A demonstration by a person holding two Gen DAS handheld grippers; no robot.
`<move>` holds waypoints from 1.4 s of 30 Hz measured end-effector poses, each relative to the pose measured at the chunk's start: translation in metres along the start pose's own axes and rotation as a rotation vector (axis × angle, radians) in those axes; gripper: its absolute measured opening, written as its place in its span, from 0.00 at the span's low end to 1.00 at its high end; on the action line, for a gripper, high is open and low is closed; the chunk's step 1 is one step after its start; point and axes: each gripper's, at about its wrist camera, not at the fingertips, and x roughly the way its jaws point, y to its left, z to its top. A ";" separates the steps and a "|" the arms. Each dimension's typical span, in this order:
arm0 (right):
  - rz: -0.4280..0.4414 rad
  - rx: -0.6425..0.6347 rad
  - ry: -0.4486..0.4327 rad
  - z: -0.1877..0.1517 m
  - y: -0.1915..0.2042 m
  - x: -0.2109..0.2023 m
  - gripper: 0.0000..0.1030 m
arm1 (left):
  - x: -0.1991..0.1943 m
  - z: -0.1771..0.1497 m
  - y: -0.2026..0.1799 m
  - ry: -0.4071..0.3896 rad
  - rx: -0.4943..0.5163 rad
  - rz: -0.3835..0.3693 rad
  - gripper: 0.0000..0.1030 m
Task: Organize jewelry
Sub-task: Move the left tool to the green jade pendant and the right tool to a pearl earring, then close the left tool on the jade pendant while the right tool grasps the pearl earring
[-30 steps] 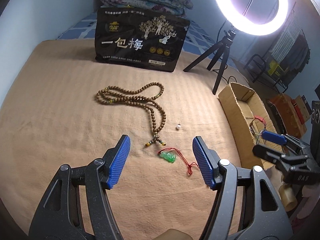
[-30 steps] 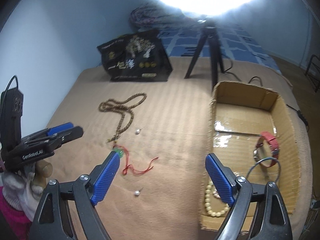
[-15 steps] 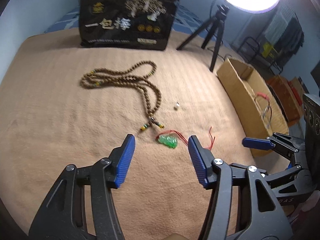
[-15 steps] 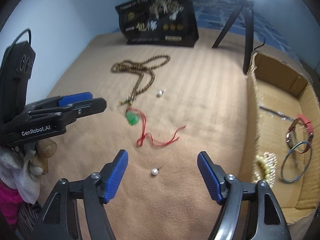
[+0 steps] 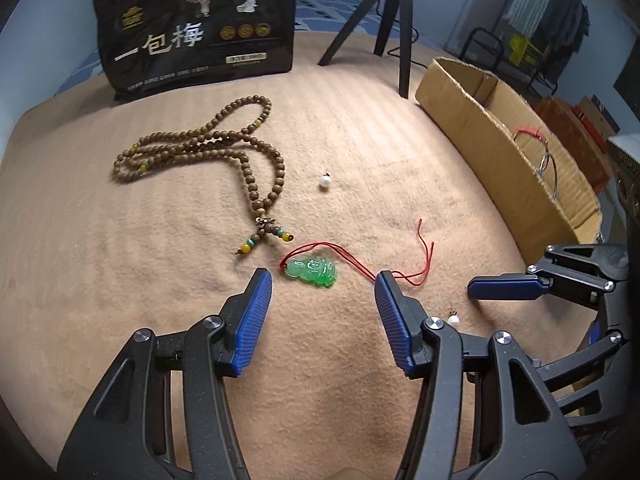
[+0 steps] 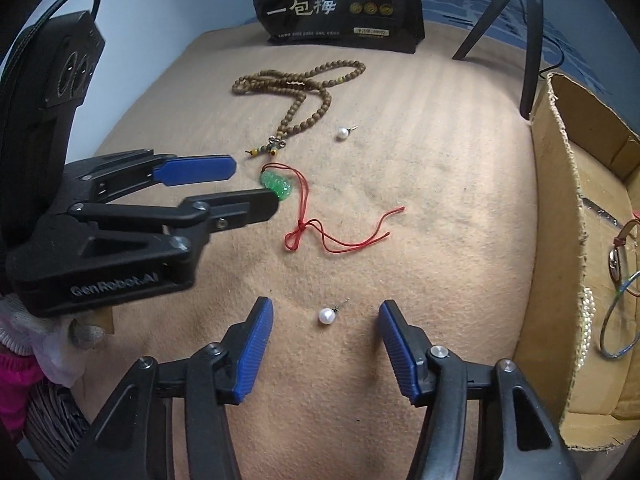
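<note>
A green jade pendant (image 5: 313,271) on a red cord (image 5: 416,268) lies on the tan blanket, just ahead of my open, empty left gripper (image 5: 322,280). It also shows in the right wrist view (image 6: 276,186), beside the left gripper (image 6: 252,186). A pearl earring (image 6: 326,315) lies between the fingertips of my open, empty right gripper (image 6: 325,314). A second pearl earring (image 5: 325,181) lies farther off, next to a brown bead necklace (image 5: 224,148). The right gripper's blue fingers (image 5: 504,287) show at the right of the left wrist view.
An open cardboard box (image 6: 560,216) at the right holds a red-strapped watch (image 6: 618,252), a ring bangle (image 6: 618,320) and a pale bead bracelet (image 6: 586,320). A black printed bag (image 5: 200,28) and a tripod (image 5: 390,12) stand at the back.
Both grippers have moved forward and lower toward the blanket. The left now frames the jade pendant; the right has closed in on the near pearl earring.
</note>
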 end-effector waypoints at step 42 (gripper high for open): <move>-0.075 -0.081 0.005 0.003 0.012 0.012 0.13 | 0.021 0.003 -0.008 -0.011 0.060 0.040 0.32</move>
